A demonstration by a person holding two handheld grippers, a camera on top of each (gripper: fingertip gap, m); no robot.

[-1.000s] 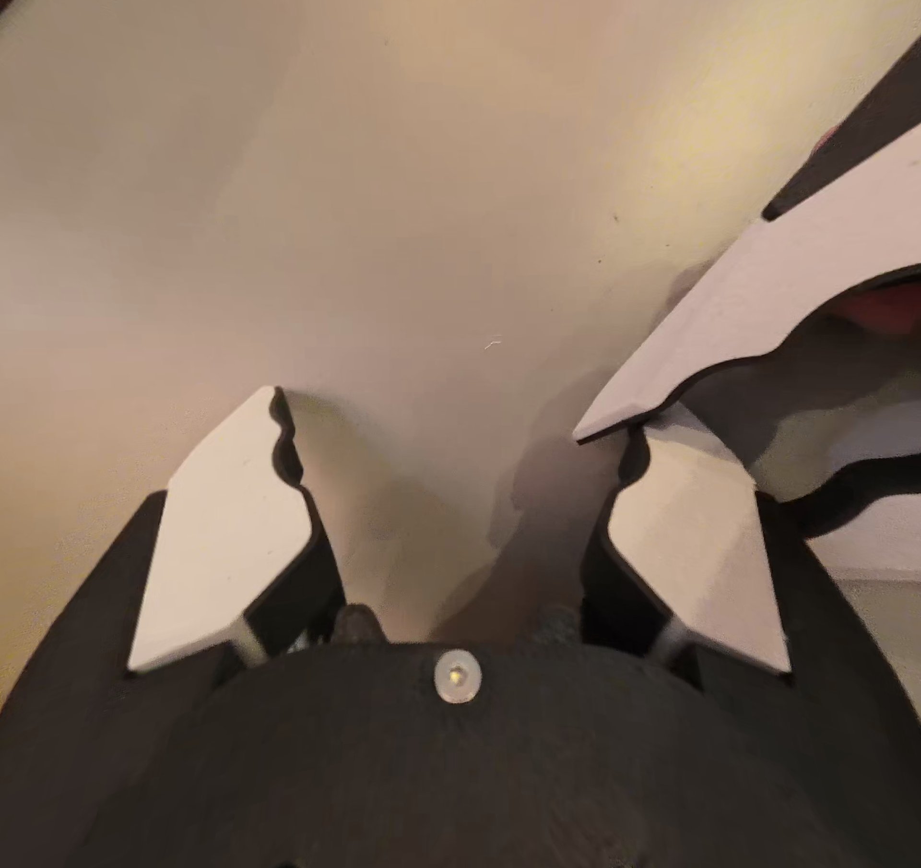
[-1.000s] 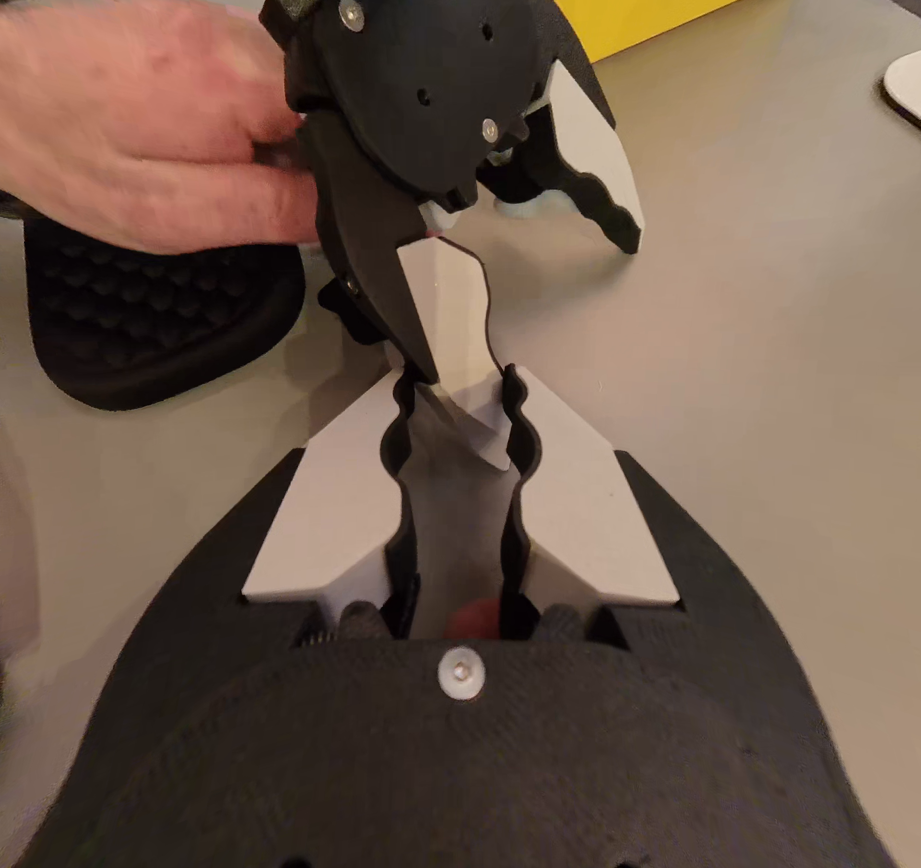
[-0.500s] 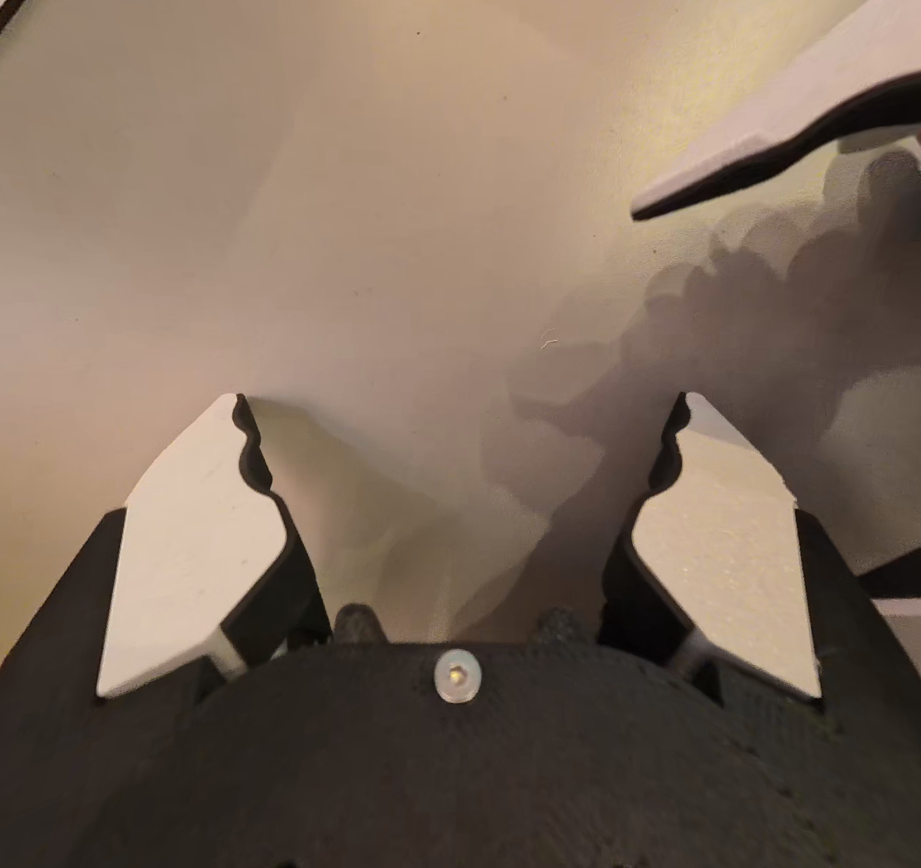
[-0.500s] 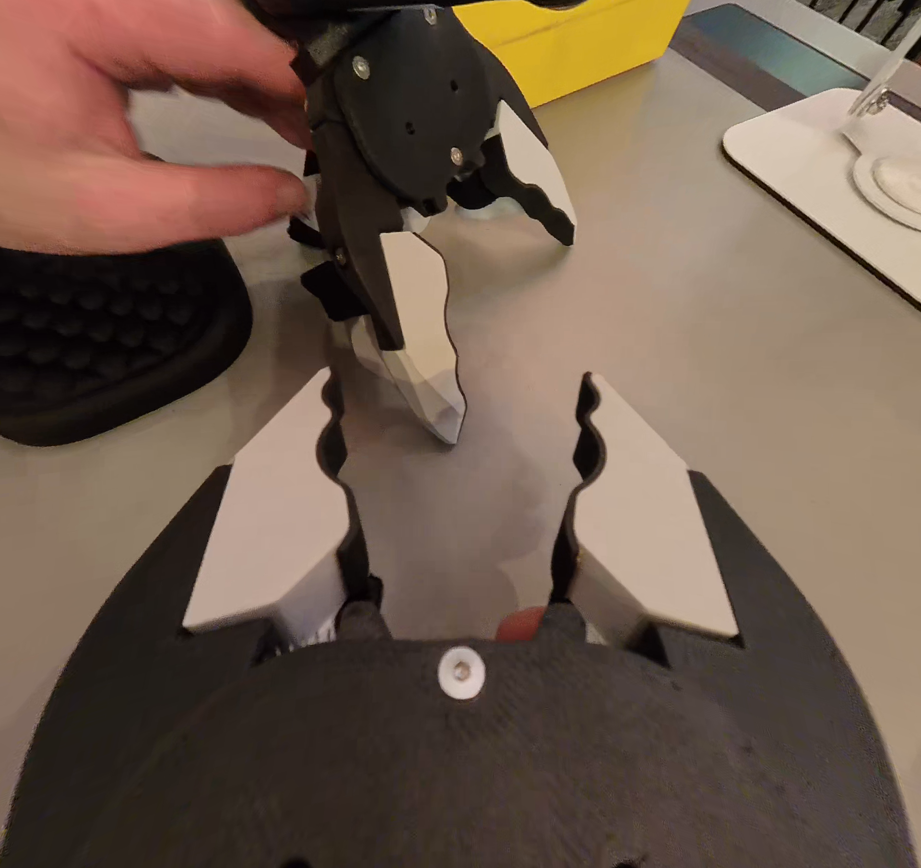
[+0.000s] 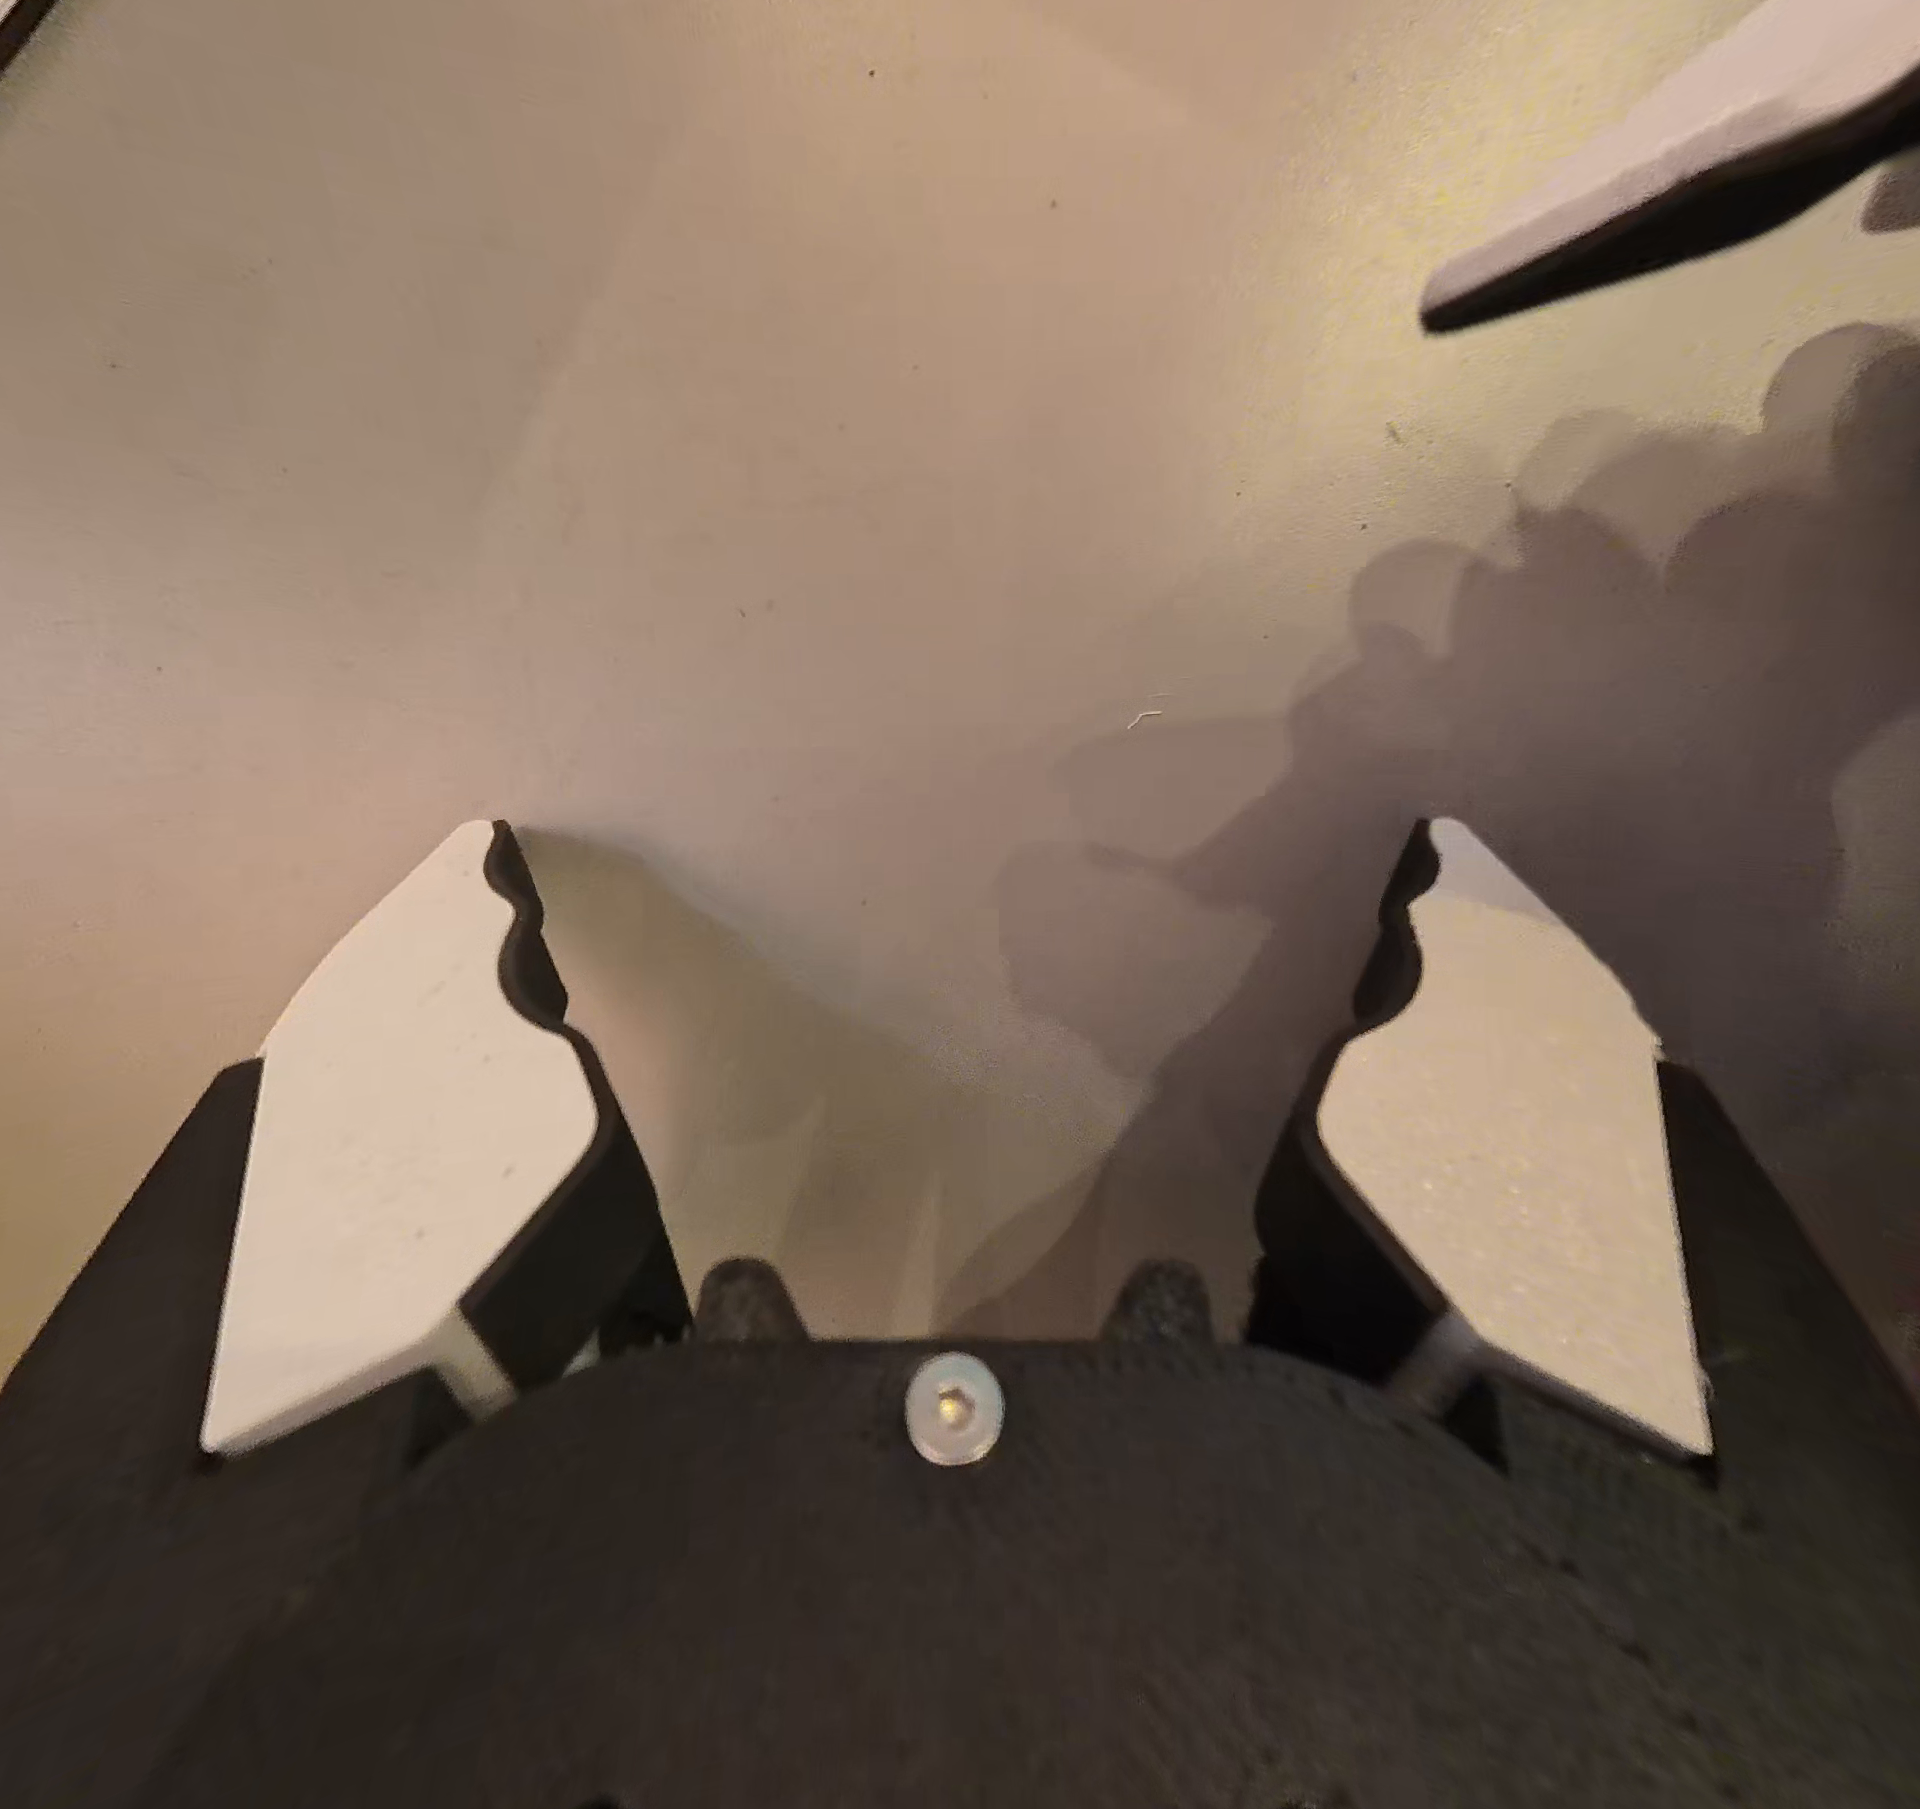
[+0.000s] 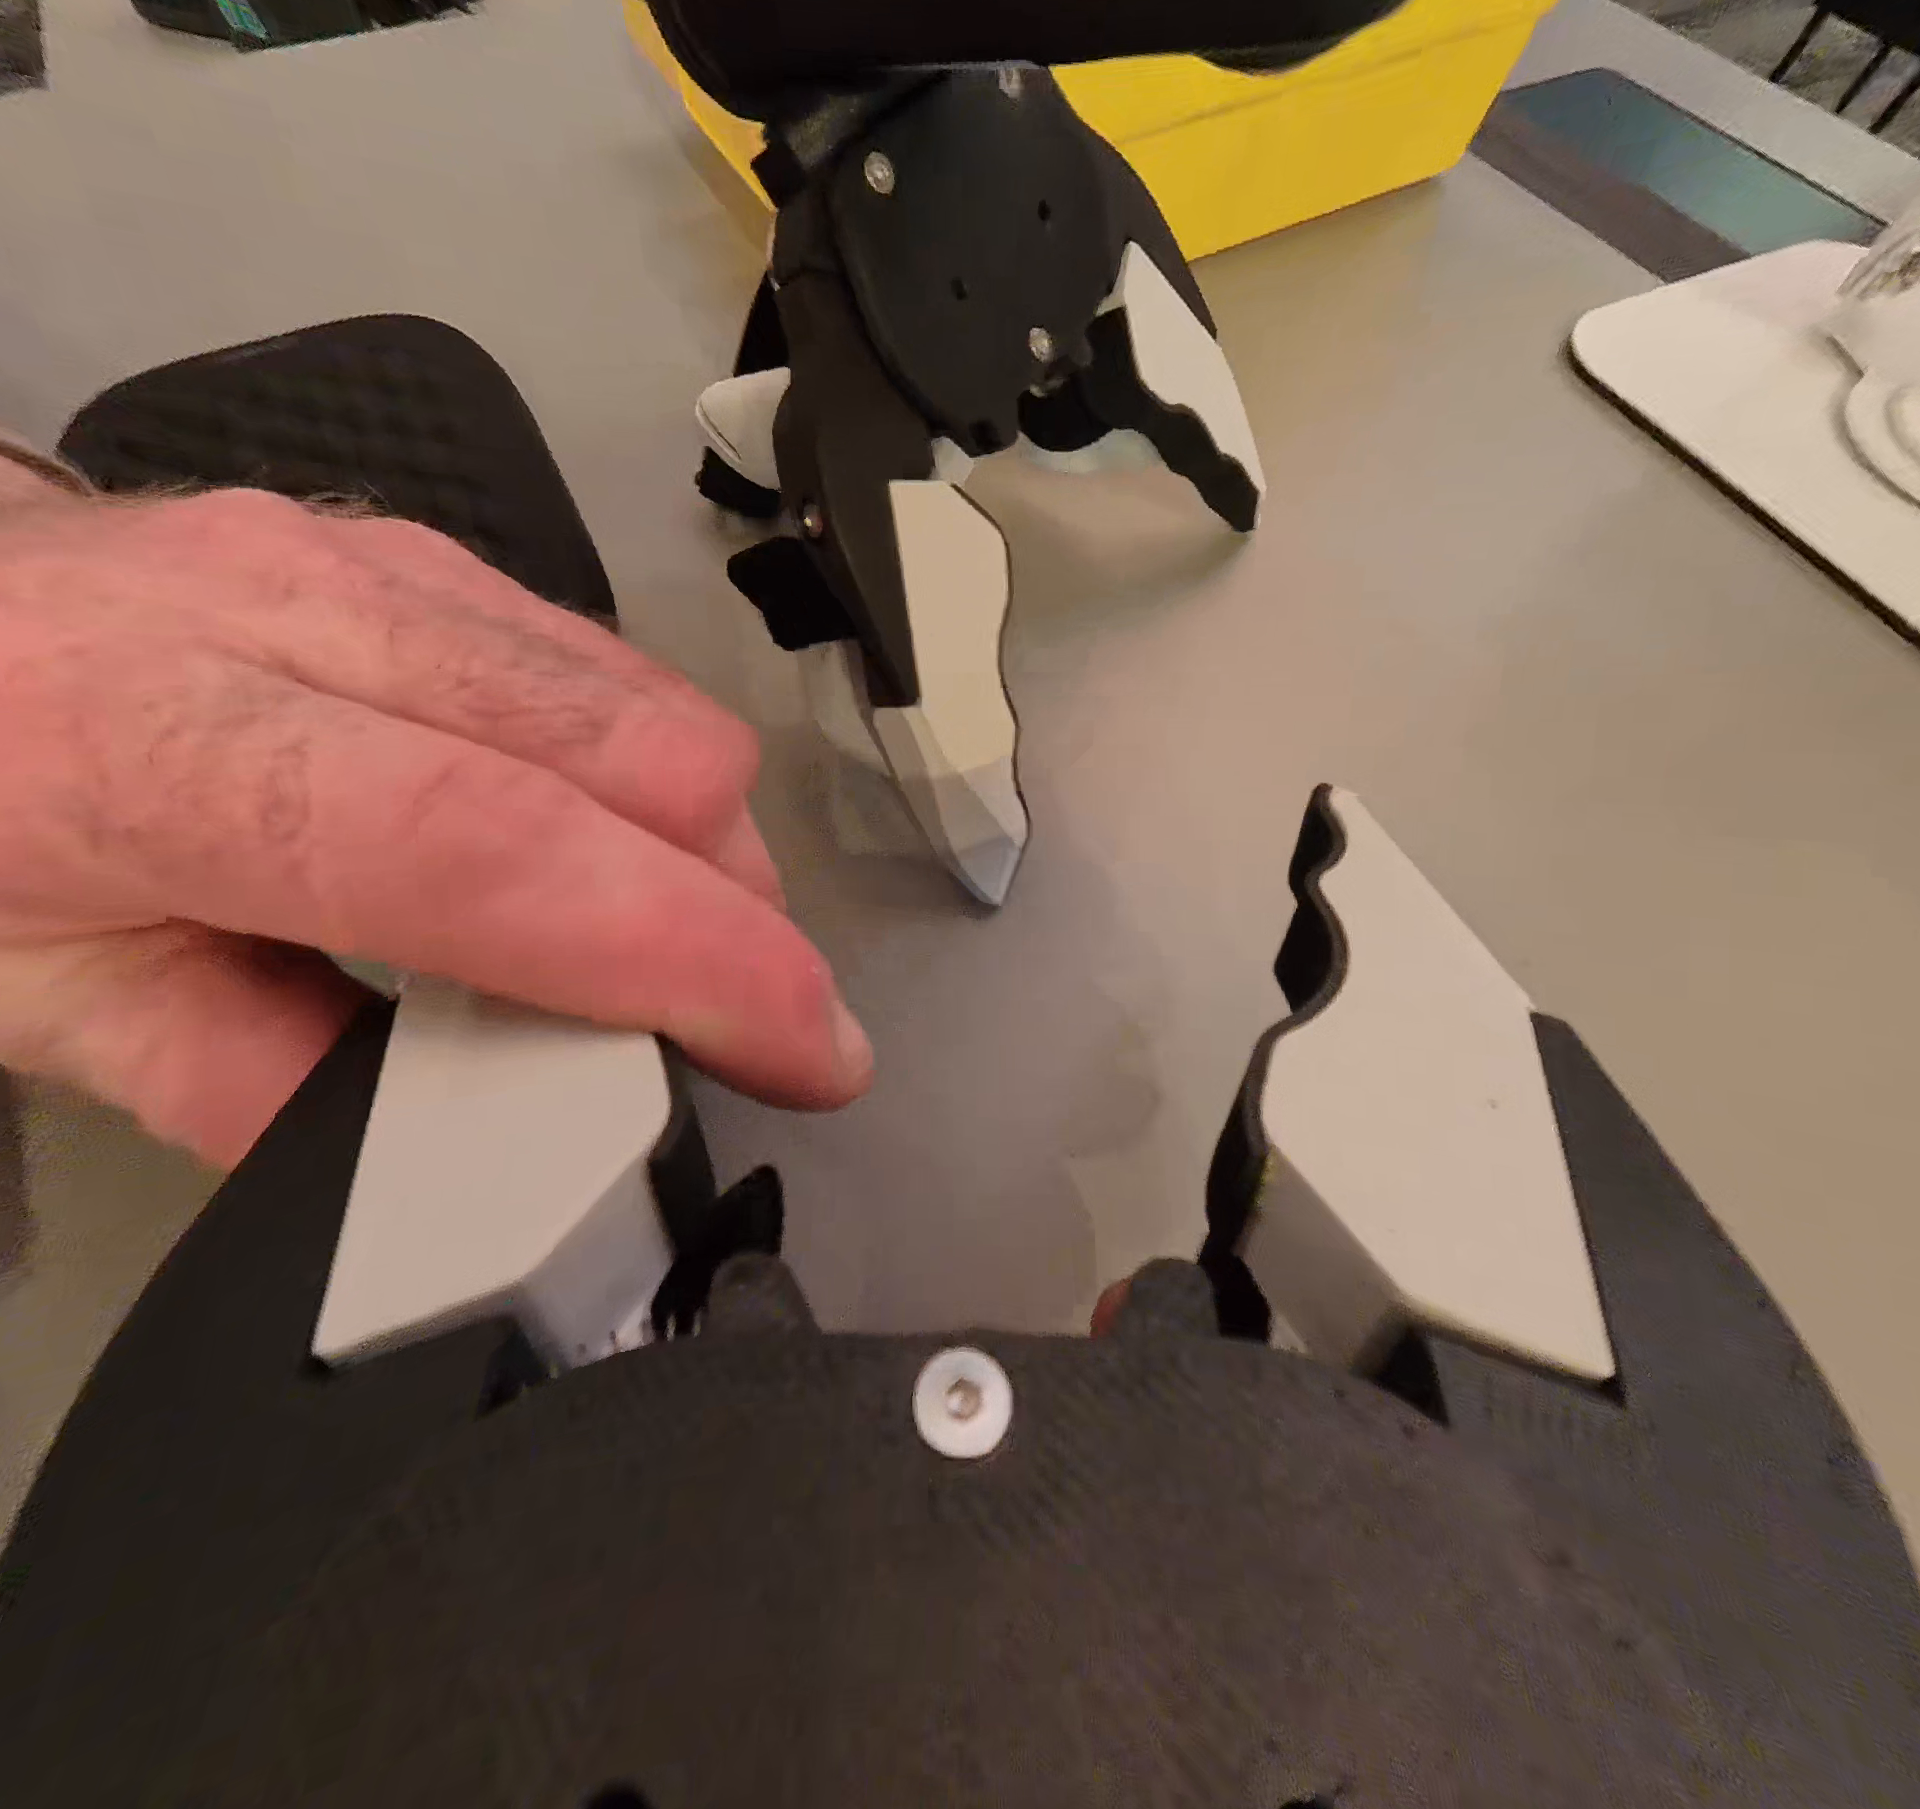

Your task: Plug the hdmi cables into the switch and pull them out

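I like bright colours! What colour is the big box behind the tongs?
Yellow box, right wrist view.

Two tongs (image 6: 1122,710) (image 5: 961,829), one hand (image 6: 343,783), one yellow bin (image 6: 1299,128), one black pad (image 6: 343,429), one white mat (image 6: 1745,429).

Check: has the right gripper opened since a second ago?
Yes. The right gripper has spread from almost shut to wide open, and it has backed away from the yellow bin too.
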